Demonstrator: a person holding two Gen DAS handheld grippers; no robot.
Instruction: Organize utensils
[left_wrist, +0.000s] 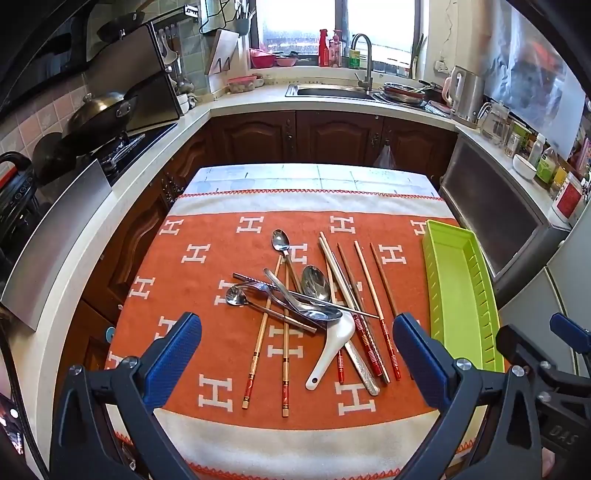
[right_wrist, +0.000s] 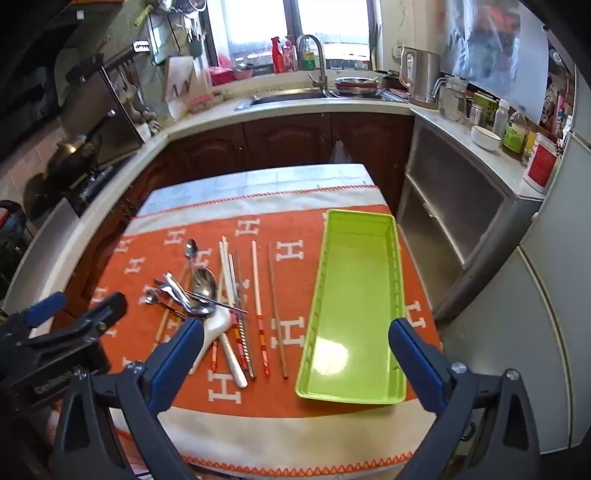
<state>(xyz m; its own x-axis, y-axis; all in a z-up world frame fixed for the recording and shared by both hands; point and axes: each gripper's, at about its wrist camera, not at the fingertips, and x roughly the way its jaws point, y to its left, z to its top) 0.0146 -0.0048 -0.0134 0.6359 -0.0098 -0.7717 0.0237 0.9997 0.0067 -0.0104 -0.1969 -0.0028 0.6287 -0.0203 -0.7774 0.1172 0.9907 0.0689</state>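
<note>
Since the utensils (left_wrist: 306, 306) lie in a crossed pile, any pick risks dragging neighbours: steel spoons (left_wrist: 316, 284) overlap chopsticks (left_wrist: 380, 306), and the white ceramic spoon (left_wrist: 332, 343) sits partly under the metal ones. Thin chopsticks flat on the orange towel (left_wrist: 207, 373) could slip out of the blue pads or roll; the soft cloth may bunch if the pads dig in. Judgement only, nothing lifted yet.

Left tongs (left_wrist: 297, 354) spread wide, holding nothing, hovering above the near edge of the pile; the pile sits between and just ahead of the pads. Right tongs (right_wrist: 295, 354) also spread wide and holding nothing, hovering over the near end of the green tray (right_wrist: 354, 395), which lies between its pads in the right wrist view. Tray has no utensils in it, long axis running away from the camera, on the right side of the bench (left_wrist: 295, 175), near the rightmost chopsticks but apart from them. From the right tongs the pile lies to the left, beside the left pad.

Task looks unstarted: all utensils on the towel.
</note>
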